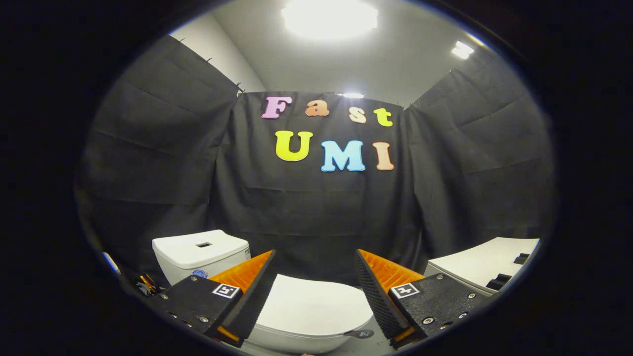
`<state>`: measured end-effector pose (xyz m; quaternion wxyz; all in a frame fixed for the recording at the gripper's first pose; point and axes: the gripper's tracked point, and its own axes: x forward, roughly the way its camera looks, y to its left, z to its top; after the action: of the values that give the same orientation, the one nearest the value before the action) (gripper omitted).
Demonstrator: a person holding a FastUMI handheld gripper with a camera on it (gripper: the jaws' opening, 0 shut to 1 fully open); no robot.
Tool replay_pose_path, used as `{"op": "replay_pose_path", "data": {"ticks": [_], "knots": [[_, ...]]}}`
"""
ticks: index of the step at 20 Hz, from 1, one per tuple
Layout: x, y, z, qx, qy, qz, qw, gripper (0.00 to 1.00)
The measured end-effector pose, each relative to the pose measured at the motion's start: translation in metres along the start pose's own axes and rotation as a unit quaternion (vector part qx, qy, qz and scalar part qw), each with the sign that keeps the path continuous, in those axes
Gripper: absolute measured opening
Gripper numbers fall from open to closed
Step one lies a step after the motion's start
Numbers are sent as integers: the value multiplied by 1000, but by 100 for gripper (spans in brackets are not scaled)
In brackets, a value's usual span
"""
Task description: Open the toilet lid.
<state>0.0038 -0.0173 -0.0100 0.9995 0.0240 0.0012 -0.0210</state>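
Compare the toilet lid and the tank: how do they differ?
The lid is rounded and lies between the open fingers; the tank is boxy and stands beyond the left finger. The tank top has a small dark slot; the lid is plain. Both are white.

The toilet lid [311, 301] looked like smooth white plastic with a soft sheen, and the cistern [200, 252] behind it was glossy white, ceramic by its look. The gripper [314, 291], its jaws spread wide over the lid and gripping nothing, had matt black fingers [257, 296] with finely ribbed inner faces and orange ridged plastic backs. The booth wall [316, 217] was creased matt black cloth.
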Motion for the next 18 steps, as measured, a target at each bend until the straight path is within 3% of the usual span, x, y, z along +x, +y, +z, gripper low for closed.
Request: {"op": "replay_pose_path", "data": {"ticks": [9,18], "knots": [[22,-30,-34,130,21,-34,991,94],[27,-60,-80,284,23,-80,955,96]]}}
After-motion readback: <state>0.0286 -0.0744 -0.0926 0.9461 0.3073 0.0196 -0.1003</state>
